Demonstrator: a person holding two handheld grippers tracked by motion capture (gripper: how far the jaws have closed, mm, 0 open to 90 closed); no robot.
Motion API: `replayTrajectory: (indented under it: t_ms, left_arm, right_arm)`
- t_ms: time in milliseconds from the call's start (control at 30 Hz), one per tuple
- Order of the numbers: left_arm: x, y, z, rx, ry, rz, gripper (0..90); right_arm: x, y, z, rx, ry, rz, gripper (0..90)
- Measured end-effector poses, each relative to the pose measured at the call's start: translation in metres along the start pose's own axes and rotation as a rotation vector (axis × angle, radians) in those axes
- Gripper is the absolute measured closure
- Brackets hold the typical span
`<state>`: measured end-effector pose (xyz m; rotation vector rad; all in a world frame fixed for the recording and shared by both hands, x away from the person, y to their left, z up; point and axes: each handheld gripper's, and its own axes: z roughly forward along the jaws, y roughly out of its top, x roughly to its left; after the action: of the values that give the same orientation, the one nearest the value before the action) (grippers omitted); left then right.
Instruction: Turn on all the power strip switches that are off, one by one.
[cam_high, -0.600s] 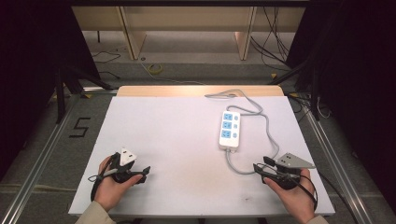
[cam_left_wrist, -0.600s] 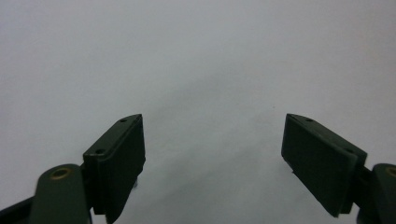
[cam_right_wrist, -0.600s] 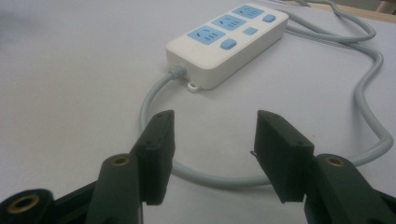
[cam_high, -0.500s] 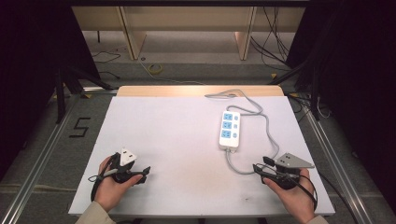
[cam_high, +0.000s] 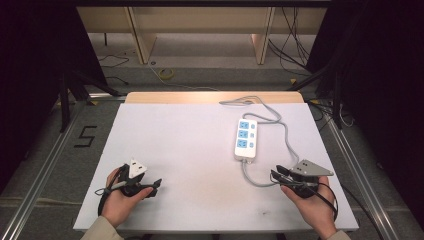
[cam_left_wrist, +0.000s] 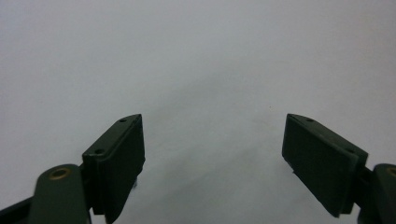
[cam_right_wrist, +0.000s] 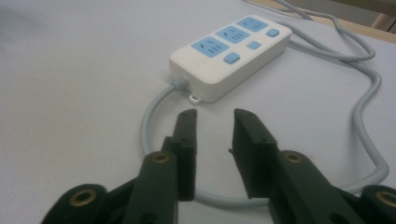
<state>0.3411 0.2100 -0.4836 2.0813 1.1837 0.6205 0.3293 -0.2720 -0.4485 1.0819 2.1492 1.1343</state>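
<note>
High view, lower left of the frame: the left gripper (cam_high: 150, 188) lies low over the white table (cam_high: 180, 140), held in the person's left hand (cam_high: 120, 202). In the left gripper view its jaws stand wide apart with nothing between them, only bare tabletop ahead. Right of centre lies the power strip (cam_high: 246, 139), white with blue sockets, long axis running toward the top of the frame; its grey cable (cam_high: 285, 131) loops from the near end round to the right and back past the far edge of the table. Lower right: the right gripper (cam_high: 275, 174), in the right hand (cam_high: 312, 207), points at the cable loop just below the strip. In the right gripper view (cam_right_wrist: 214, 154) the jaws are narrowly parted and empty, the cable (cam_right_wrist: 154, 109) passing under and beyond the tips; contact cannot be told. Compared with the earlier frames, both grippers and the strip lie unchanged. Open tabletop spans the centre and upper left; both hands sit near the bottom edge.
</note>
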Motion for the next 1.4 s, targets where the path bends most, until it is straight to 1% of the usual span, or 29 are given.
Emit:
replayTrajectory:
  t_ms: [33,167,600,1067,1133,1400]
  left_arm:
    - [0.0,0.0,0.0,0.0,-0.001,0.0,21.1]
    - [0.0,0.0,0.0,0.0,-0.001,0.004,21.1]
    - [-0.001,0.0,0.0,0.0,-0.005,0.003,21.3]
    - [-0.003,0.0,0.001,-0.002,-0.004,0.008,21.3]
    - [-0.002,0.0,0.0,0.002,-0.005,0.008,21.3]
    - [-0.002,0.0,0.001,0.002,-0.002,0.011,21.2]
  right_arm:
    - [0.001,0.002,0.001,0.005,-0.004,-0.011,80.7]
    - [0.002,0.007,0.004,0.022,-0.008,-0.021,90.0]
    - [0.0,0.025,0.015,0.048,-0.013,-0.007,90.0]
    - [-0.004,0.037,0.025,0.07,-0.008,-0.006,90.0]
    - [-0.005,0.04,0.027,0.079,-0.008,-0.001,90.0]
    - [-0.006,0.046,0.033,0.102,-0.002,-0.007,90.0]
